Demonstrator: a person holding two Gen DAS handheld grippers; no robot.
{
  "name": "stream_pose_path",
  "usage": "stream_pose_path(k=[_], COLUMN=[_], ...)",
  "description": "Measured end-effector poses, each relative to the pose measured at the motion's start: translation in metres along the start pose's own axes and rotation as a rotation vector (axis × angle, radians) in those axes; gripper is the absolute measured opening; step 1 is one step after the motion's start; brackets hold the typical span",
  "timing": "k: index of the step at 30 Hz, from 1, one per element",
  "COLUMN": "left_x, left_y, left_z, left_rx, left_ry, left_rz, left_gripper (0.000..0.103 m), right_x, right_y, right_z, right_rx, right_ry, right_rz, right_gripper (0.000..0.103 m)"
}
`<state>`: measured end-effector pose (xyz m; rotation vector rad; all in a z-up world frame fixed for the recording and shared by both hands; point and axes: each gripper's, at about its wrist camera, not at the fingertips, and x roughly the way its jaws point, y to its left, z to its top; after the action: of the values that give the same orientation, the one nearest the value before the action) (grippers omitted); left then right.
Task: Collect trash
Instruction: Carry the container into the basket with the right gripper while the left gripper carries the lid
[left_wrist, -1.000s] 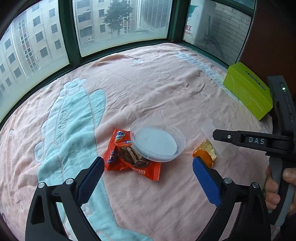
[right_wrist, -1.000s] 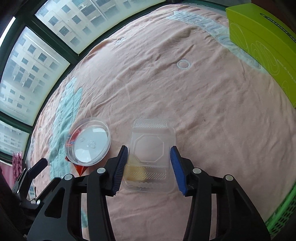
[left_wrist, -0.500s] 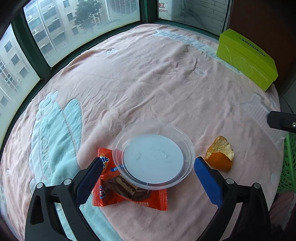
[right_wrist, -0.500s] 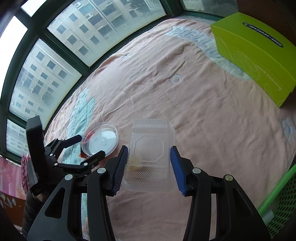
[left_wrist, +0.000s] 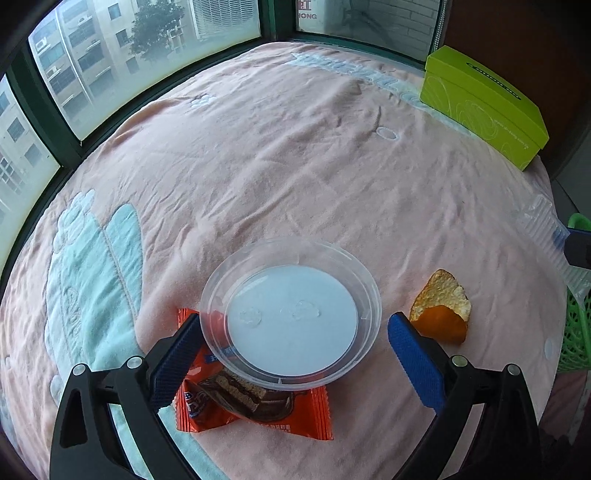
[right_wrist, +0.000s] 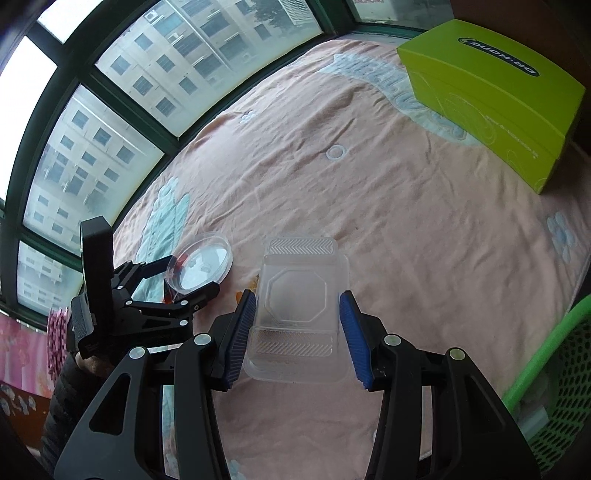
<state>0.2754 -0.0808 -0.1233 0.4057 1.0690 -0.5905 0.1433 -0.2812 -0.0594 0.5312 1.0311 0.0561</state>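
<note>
The right gripper (right_wrist: 297, 326) pinches a clear plastic clamshell box (right_wrist: 301, 308) between its blue pads (right_wrist: 242, 334), one pad pressed on each long side, and holds the box above the pink blanket (right_wrist: 388, 206), lid closed and flat side up. Just to the right of this gripper, at the blanket's near right edge, stands a green mesh basket (right_wrist: 565, 380). At the far right corner of the blanket lies a lime green cardboard box (right_wrist: 491, 92).

The left gripper (left_wrist: 291, 354) has its jaws spread wide on either side of a round clear plastic lid (left_wrist: 291, 314); the left pad sits right at the lid's rim, and whether it touches I cannot tell, while the right pad stands clear of the lid. The lid rests on an orange snack wrapper (left_wrist: 255, 413), covering its upper half, on the near part of the blanket. Just right of the right pad lies a piece of orange peel (left_wrist: 439, 314), apart from the lid. A person's dark sleeve (right_wrist: 62, 402) shows behind the left gripper in the right wrist view
</note>
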Motion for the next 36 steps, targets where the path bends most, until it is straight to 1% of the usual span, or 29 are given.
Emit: stream_pose_path(k=[2,4,11,15,21,28,33,36], left_x=[0.0,0.0,-0.02,-0.046,-0.088,-0.126,-0.145,-0.151], left_y=[0.0,0.0,0.0,-0.01,-0.043,-0.086,-0.124,-0.145], left_z=[0.001,0.001,0.0,-0.003,-0.014,-0.03,-0.041,-0.045], left_rx=[-0.003,-0.01,-0.048,-0.057,-0.055,-0.053,-0.022,-0.007], left_ry=[-0.008,-0.017,-0.075,-0.127,-0.201,-0.262,-0.297,-0.303], left_rz=[0.005,0.006,0.029,0.02,-0.011,-0.052,-0.085,-0.111], left_gripper=[0.095,0.088,0.088,0.088,0.088,0.088,0.088,0.088], right_x=[-0.002,-0.006,-0.024,-0.04,-0.068,-0.1,-0.122,-0.135], right_y=[0.0,0.001,-0.004,-0.009,-0.019,-0.034,-0.056,-0.07], right_z=[-0.001,-0.003,-0.012,-0.022,-0.041,-0.072,-0.094,-0.107], right_rx=[-0.002,-0.003,-0.011,-0.024,-0.057,-0.099,-0.076,-0.047], right_ry=[-0.002,-0.007,-0.042,-0.067,-0.111,-0.165,-0.185,-0.198], right_rz=[0.0,0.001,-0.011,-0.028,-0.073,-0.136,-0.178,-0.189], right_gripper=[0.048,0.048,0.048,0.048,0.048,0.048,0.048,0.048])
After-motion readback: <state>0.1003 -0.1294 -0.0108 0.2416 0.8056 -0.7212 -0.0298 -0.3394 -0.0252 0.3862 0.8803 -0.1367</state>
